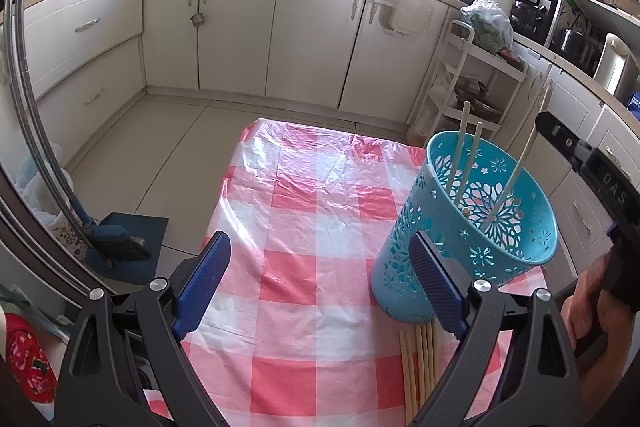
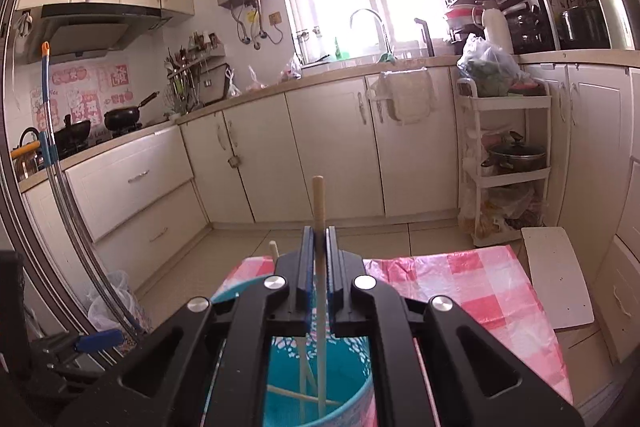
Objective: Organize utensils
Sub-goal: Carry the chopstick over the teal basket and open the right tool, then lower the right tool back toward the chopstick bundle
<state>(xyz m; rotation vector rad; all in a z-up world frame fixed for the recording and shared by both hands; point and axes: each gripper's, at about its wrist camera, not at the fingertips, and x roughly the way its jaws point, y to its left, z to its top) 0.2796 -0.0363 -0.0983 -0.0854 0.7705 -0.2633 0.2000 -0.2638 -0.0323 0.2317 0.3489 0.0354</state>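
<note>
The right gripper (image 2: 319, 247), pinching a pale wooden chopstick (image 2: 318, 203) over the perforated blue plastic basket (image 2: 356, 399) at lower centre, must next release it inside.

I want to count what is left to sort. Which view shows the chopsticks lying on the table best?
The left wrist view: the loose chopsticks lie on the checked tablecloth just in front of the blue basket, partly hidden by that gripper's frame. The right wrist view shows none of them, only chopsticks in the basket.

Loose chopsticks (image 1: 418, 367) run off the frame's bottom edge.
</note>
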